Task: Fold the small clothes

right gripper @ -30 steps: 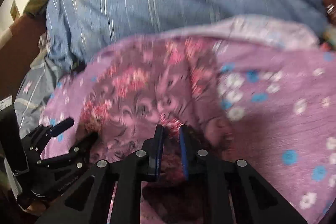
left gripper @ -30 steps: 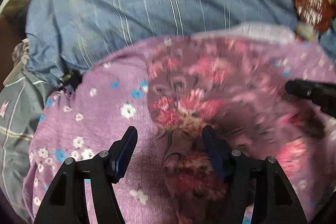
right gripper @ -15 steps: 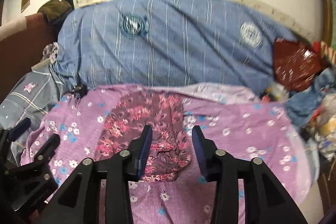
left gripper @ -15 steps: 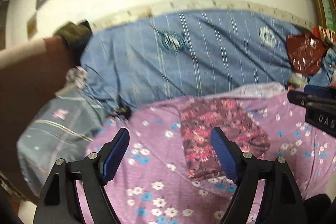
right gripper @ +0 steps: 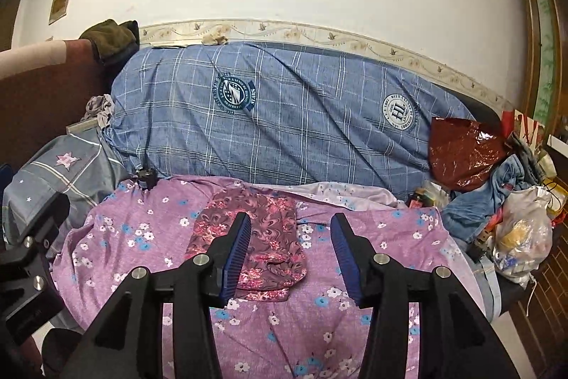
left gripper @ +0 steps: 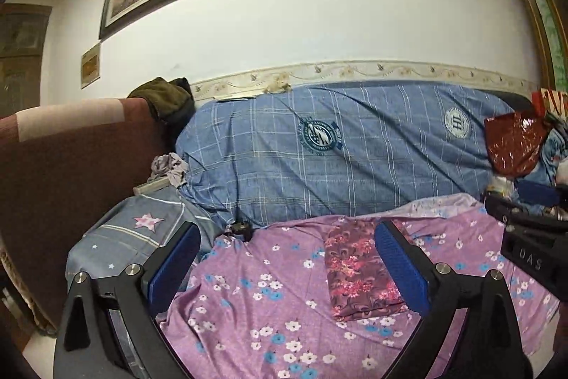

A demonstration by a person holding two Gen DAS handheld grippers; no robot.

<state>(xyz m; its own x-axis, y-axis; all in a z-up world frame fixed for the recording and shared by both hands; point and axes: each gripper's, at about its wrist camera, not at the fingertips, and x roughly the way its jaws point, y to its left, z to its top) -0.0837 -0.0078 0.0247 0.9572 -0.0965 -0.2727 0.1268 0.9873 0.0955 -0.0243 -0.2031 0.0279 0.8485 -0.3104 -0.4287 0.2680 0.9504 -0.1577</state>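
Observation:
A small maroon garment with pink flowers (left gripper: pixel 358 272) lies folded into a narrow rectangle on a purple flowered sheet (left gripper: pixel 269 301). It also shows in the right wrist view (right gripper: pixel 269 237), lying on the same sheet (right gripper: pixel 142 254). My left gripper (left gripper: pixel 287 263) is open and empty, held back and above the sheet, left of the garment. My right gripper (right gripper: pixel 291 254) is open and empty, held back above the garment's near end. The right gripper's body shows at the right edge of the left wrist view (left gripper: pixel 532 251).
A blue checked cover (right gripper: pixel 284 116) drapes the sofa back behind the sheet. A grey star cushion (left gripper: pixel 135 229) lies at the left by the brown armrest (left gripper: pixel 53 173). A dark red bag (right gripper: pixel 465 151), jeans and a plastic bag (right gripper: pixel 525 237) crowd the right end.
Both grippers have pulled back and up, away from the garment. The right gripper went from nearly shut at the cloth to wide open. The folded garment stays on the sheet.

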